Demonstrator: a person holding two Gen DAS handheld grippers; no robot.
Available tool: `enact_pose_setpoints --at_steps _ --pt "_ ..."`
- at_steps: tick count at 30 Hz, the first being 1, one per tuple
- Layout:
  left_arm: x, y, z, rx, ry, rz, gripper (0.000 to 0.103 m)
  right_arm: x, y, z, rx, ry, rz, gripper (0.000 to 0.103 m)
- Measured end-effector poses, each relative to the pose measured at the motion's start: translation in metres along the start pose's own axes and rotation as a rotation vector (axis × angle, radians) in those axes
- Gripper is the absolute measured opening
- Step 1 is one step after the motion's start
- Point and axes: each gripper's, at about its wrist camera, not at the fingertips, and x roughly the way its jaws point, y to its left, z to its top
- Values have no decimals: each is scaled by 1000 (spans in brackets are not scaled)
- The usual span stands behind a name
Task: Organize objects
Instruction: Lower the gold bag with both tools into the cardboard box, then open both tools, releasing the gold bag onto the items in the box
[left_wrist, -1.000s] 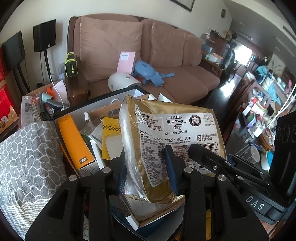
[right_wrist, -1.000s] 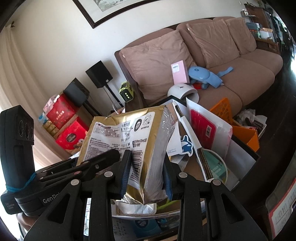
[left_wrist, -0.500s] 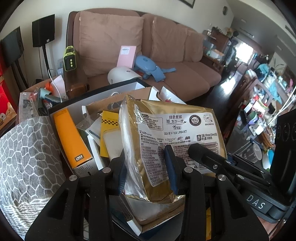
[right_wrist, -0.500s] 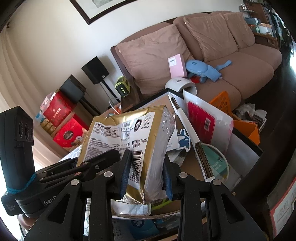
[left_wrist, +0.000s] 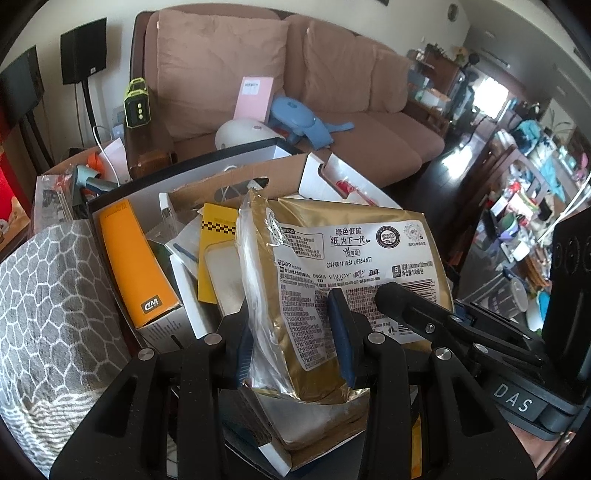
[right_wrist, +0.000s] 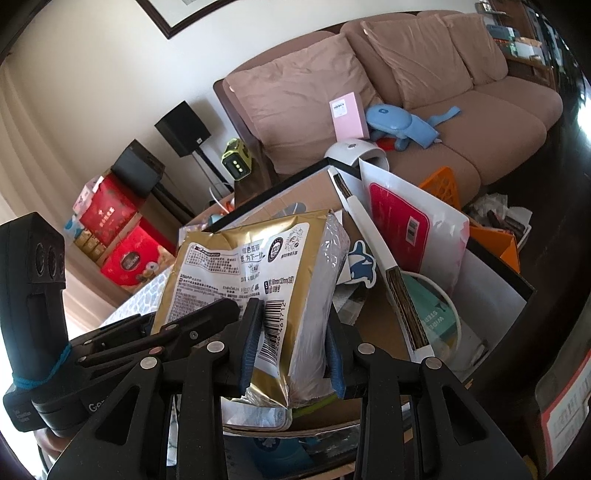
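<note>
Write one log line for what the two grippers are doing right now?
left gripper: shut on pack | right gripper: shut on pack | pack: above box

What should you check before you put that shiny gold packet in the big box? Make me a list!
1. Left claw shut on the gold packet: ok, pads press both sides.
2. Right claw shut on the same packet at its other end: ok.
3. Packet whole, no tear: cannot tell, only part of it shows.
4. Packet over the open box: ok, the box's contents lie below and behind it.
5. Free spot in the box: not ok, the orange carton, yellow card and papers crowd it.
6. Claws clear of each other: ok, the right one grips beside the left, apart.
</note>
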Motion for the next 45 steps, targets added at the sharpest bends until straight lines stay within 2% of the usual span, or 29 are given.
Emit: enact_pose_setpoints --at_steps 14,22,25,41,43,45 --pt "8 3 -6 -8 30 -12 37 10 -2 -4 -14 37 -23 38" --pt "9 8 -10 -31 31 -10 44 11 -4 -4 -12 38 -25 39" --pt "9 11 -10 -40 33 2 52 12 -5 -3 -8 37 -19 41" --pt "0 16 -11 -68 52 -46 55 9 -5 -1 16 18 8 42" --pt "-3 16 -12 -60 54 -60 59 9 -3 -1 3 14 -7 42" --pt "-8 16 -13 -65 47 -51 67 8 -1 -1 -11 2 -33 42"
